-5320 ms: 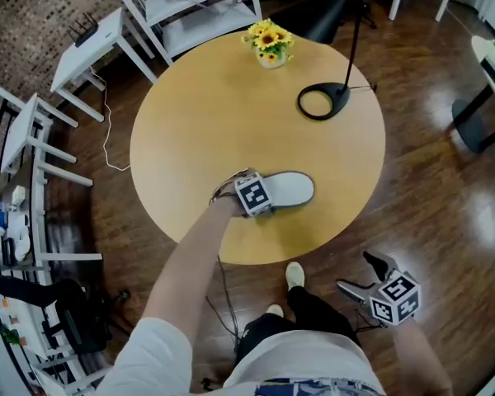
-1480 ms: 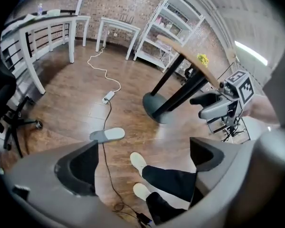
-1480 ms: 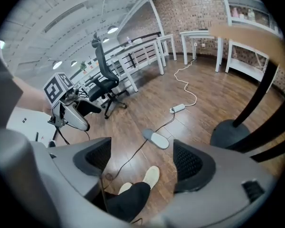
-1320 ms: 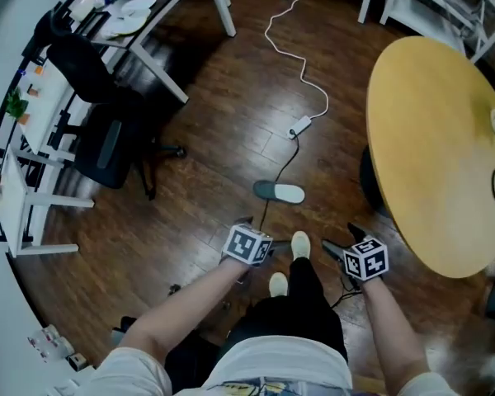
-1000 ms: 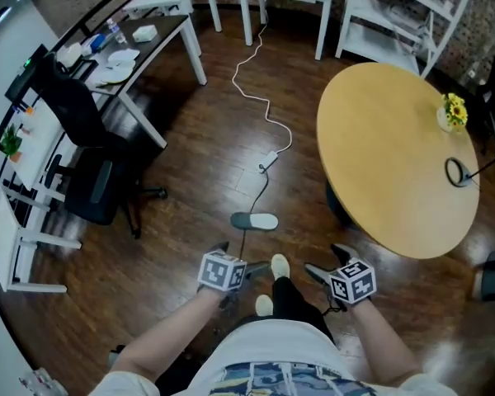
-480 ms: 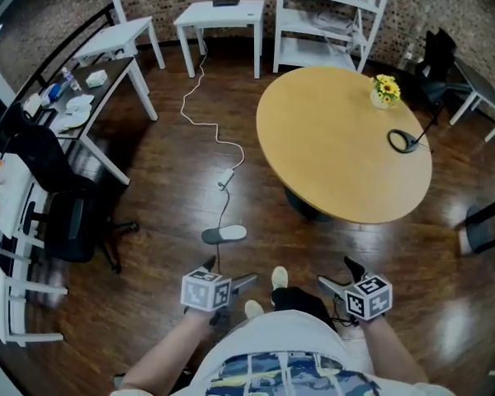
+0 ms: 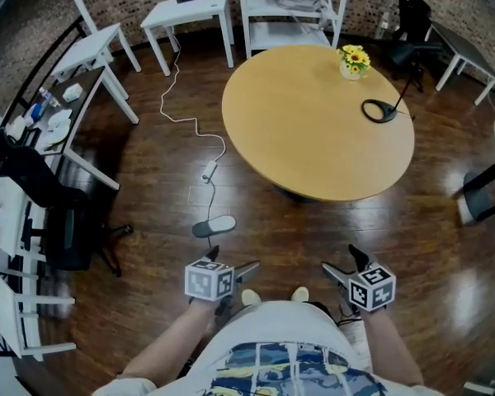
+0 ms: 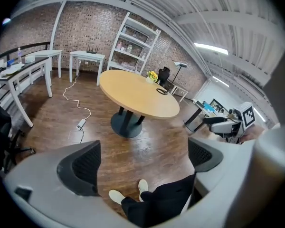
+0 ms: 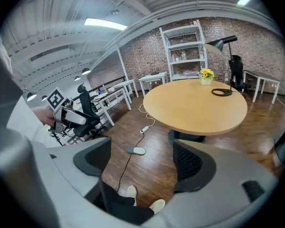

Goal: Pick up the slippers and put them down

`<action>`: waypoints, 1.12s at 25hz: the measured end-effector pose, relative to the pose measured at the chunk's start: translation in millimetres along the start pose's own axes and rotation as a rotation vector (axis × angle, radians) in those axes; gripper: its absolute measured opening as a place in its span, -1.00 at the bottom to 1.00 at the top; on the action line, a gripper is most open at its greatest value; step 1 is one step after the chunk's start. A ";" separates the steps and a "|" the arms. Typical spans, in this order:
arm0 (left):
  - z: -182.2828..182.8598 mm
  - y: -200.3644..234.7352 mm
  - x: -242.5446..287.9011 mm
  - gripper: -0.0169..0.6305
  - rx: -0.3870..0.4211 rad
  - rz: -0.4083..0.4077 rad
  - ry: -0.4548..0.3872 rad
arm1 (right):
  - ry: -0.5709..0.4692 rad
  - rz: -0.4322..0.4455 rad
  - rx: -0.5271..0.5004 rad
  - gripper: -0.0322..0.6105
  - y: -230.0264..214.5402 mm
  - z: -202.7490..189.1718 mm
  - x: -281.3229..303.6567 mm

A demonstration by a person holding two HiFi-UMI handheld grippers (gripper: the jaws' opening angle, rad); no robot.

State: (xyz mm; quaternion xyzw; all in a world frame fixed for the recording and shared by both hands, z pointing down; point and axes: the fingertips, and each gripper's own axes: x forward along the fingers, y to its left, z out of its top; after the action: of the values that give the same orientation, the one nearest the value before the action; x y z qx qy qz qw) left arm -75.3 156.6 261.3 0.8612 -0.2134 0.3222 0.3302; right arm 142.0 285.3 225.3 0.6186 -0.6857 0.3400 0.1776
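On the wooden floor (image 7: 148,188), forward of the person's shoes (image 7: 252,297): one grey slipper (image 7: 214,225), laid flat, sole down, left of the round table (image 7: 318,122) and outside its rim. A dark cable (image 7: 208,198) is seen at the slipper's edge; whether it is touched cannot be told. Bare floor is recorded on every side of the slipper, widest to the left, towards a black office chair (image 7: 66,221).

Left gripper (image 7: 229,261): held low beside the person's body, near the slipper but apart from it. Jaws spread wide, nothing between them but floor and the person's leg.

Right gripper (image 7: 342,262): held at like height on the other side, well apart from the slipper. Jaws likewise released and empty; the slipper (image 9: 136,150) is seen between them far off on the floor.

Table top: a pot of yellow flowers (image 7: 353,60) near the far edge, a black ring-shaped base (image 7: 378,110) near the right edge; remainder bare.
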 end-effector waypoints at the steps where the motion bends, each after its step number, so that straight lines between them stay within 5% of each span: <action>1: 1.3 -14.2 6.8 0.82 0.003 -0.011 0.008 | -0.004 -0.011 0.015 0.34 -11.0 -5.1 -12.9; 11: 10.5 -93.8 43.2 0.82 0.042 0.019 0.040 | 0.012 -0.015 0.001 0.34 -81.5 -35.4 -77.0; 23: 15.2 -138.2 58.5 0.82 0.008 0.105 0.008 | 0.019 0.098 -0.062 0.34 -114.0 -42.1 -92.5; 28: 8.7 -170.9 64.6 0.82 0.005 0.099 0.012 | 0.006 0.067 -0.040 0.34 -136.8 -51.6 -132.6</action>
State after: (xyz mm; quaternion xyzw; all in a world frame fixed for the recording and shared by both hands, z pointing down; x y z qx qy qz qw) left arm 72.7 258.6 227.6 0.8485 -0.2528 0.3439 0.3128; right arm 288.2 416.8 207.4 0.5905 -0.7123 0.3339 0.1805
